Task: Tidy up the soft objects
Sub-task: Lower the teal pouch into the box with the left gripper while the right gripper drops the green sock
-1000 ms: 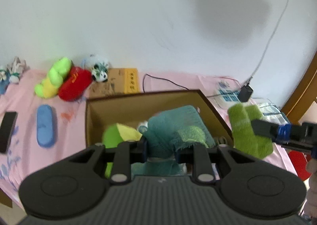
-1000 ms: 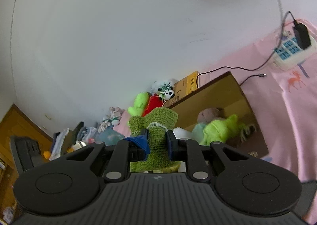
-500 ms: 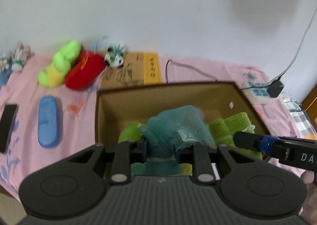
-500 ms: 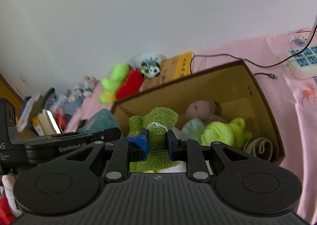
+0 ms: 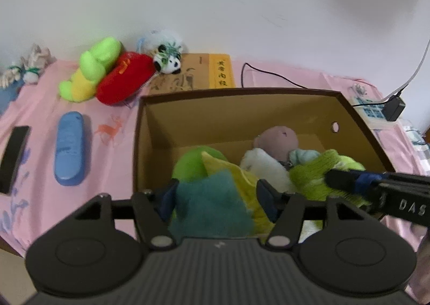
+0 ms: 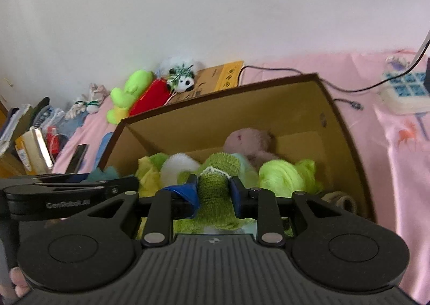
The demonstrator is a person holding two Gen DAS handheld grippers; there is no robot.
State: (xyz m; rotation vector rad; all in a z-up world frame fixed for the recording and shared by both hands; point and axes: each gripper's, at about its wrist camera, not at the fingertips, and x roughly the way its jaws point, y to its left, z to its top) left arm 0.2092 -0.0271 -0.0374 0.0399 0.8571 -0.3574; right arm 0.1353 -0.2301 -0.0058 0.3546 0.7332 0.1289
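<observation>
A pink sheet [image 5: 115, 197] is spread under everything; a cardboard box [image 5: 242, 106] is set open on it, with a pink plush [image 5: 279, 138], a white plush [image 5: 263, 165] and other soft things lying inside; the left gripper [image 5: 217, 197] is spread wide, a teal cloth [image 5: 212, 205] lying loose between its fingers above the box's near edge; the right gripper [image 6: 213, 192] is closed narrowly on a green knitted cloth [image 6: 215, 186] over the box.

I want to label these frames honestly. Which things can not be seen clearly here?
- Box floor: both views, covered by soft toys.
- Teal cloth lower part: left wrist view, behind the left gripper.
- Green knit lower end: right wrist view, behind the right gripper.
</observation>
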